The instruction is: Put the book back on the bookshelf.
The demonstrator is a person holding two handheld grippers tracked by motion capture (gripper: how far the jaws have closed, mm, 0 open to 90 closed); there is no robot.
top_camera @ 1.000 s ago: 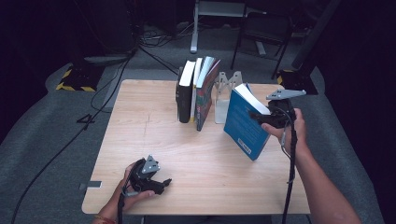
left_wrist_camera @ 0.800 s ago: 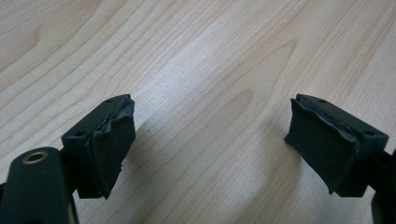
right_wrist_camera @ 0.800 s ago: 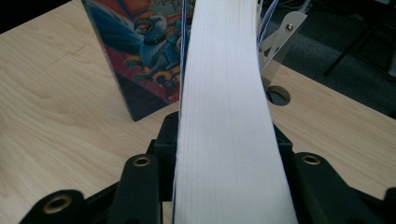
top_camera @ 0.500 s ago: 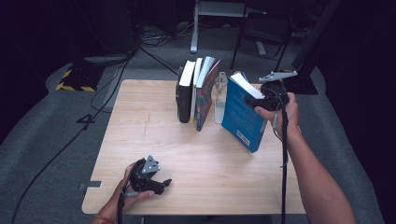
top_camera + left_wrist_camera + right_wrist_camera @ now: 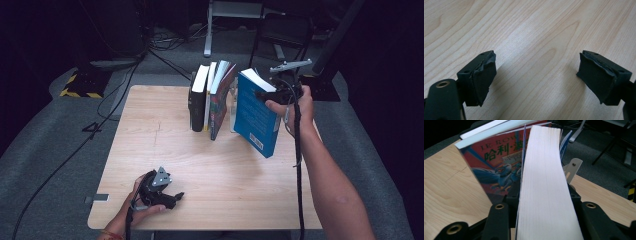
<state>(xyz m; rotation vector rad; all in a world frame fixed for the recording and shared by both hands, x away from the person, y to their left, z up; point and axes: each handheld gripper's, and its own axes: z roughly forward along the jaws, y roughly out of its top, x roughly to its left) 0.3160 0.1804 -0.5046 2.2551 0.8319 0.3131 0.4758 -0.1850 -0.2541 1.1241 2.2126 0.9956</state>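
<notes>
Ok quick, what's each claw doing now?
Left claw: open, holding nothing, low over the light wooden table.
Right claw: shut on the thick blue paperback book.

Between the black fingers (image 5: 499, 220), the blue book (image 5: 256, 120) shows cream page edges. Beyond them, a red book (image 5: 499, 167) bears yellow characters and a blue figure. The bench (image 5: 165, 145) is pale woodgrain.

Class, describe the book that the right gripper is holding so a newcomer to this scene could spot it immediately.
Start at the light wooden table and find the row of upright books at its far edge. Just right of them is the blue book, clamped by the right gripper. Unlike the standing row, it hangs tilted and shows a plain blue cover.
</notes>
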